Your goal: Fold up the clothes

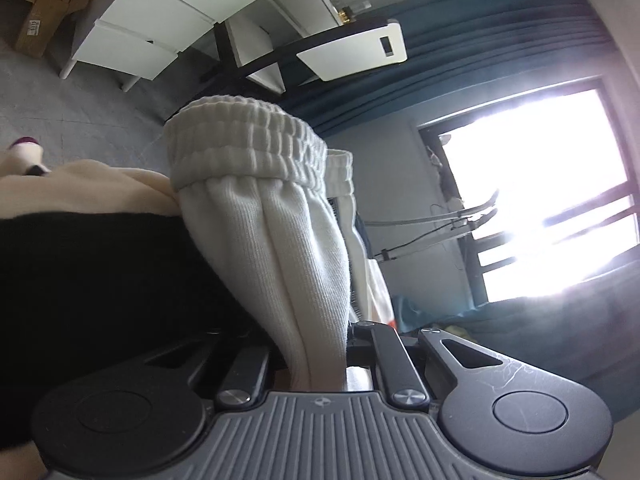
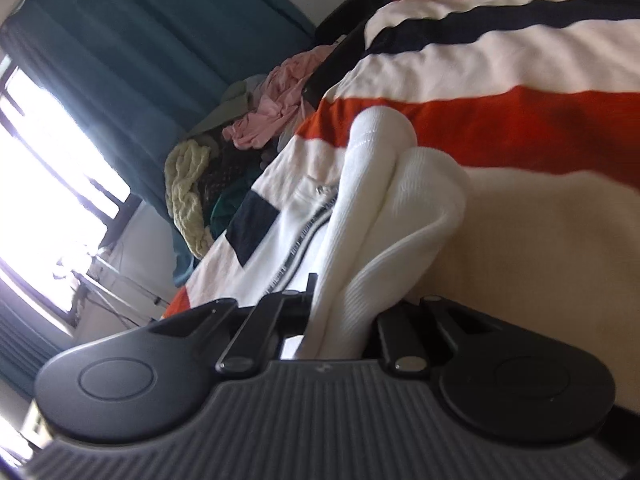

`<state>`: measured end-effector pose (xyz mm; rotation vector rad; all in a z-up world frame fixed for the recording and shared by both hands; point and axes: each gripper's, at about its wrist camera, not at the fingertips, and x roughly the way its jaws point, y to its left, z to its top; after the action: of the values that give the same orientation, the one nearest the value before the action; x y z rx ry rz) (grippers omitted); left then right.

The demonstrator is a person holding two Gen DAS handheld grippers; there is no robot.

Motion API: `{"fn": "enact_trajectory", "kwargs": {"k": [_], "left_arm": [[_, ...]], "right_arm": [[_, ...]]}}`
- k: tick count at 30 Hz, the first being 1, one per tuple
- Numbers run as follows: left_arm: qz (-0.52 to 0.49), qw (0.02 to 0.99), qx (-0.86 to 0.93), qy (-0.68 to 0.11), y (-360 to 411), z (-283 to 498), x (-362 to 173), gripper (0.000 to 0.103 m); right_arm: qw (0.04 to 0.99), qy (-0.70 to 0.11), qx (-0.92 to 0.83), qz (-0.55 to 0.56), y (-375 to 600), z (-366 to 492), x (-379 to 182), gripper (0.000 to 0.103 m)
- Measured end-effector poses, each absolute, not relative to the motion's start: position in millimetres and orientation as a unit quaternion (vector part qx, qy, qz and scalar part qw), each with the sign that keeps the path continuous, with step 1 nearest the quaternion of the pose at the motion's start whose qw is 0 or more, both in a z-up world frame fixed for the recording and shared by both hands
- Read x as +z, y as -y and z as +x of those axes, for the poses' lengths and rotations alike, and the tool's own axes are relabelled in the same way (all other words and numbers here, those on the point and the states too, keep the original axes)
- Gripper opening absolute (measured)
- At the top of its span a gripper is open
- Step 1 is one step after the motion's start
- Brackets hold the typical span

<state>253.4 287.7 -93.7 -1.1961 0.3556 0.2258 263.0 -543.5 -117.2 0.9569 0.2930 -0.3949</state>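
Left wrist view shows the white ribbed knit garment with a gathered elastic waistband standing up from the left gripper, whose jaws are clenched on a bunch of its fabric; the waistband sits at twelve o'clock from the jaws. Right wrist view shows the same white ribbed cloth rising in two thick folds from the right gripper, equally pinched tight. Both ends appear lifted, so the step looks like raising the garment to spread it. Done well, both grips should hold firm while the hands draw apart evenly, letting the knit hang flat without twisting. Behind the cloth, from twelve to three o'clock, lies a cream, orange and navy striped cover; at ten o'clock a heap of pink and yellow clothes waits before the teal curtain.
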Motion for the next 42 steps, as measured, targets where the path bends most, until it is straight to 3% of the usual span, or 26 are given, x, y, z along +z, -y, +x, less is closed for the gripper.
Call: {"fn": "enact_trajectory", "kwargs": {"k": [9,19,23,26,28,30,32,37,42], "left_arm": [[-0.562,0.801,0.088,-0.189,-304.5,157.4,-75.4,0.01],[-0.472,0.834,0.118,-0.26,-288.6,85.8,-63.2,0.014],[-0.417,0.855,0.123,-0.283,-268.1,79.7,-51.4,0.031],[-0.394,0.862,0.125,-0.295,-251.8,73.0,-45.6,0.045],[-0.367,0.871,0.132,-0.299,-238.6,66.0,-39.0,0.053],[-0.318,0.887,0.148,-0.299,-220.9,57.6,-27.0,0.075],[-0.287,0.902,0.146,-0.289,-202.8,51.2,-18.3,0.081],[-0.211,0.935,0.1,-0.268,-156.5,44.8,-1.5,0.082],[-0.124,0.958,0.03,-0.256,-110.7,56.8,-5.0,0.093]], "right_arm": [[0.815,-0.133,-0.215,0.522,547.5,171.1,-99.3,0.01],[0.792,-0.194,-0.235,0.53,544.0,144.1,-108.2,0.012],[0.778,-0.204,-0.233,0.547,544.9,140.4,-113.1,0.013],[0.751,-0.214,-0.222,0.584,549.5,136.9,-125.0,0.021],[0.729,-0.209,-0.212,0.617,552.3,134.7,-134.7,0.048],[0.708,-0.199,-0.2,0.647,554.0,132.7,-143.6,0.063],[0.702,-0.189,-0.192,0.659,553.7,133.4,-147.1,0.065],[0.72,-0.201,-0.179,0.639,554.5,148.5,-149.3,0.066],[0.755,-0.214,-0.175,0.595,560.9,165.6,-151.5,0.066]]}}
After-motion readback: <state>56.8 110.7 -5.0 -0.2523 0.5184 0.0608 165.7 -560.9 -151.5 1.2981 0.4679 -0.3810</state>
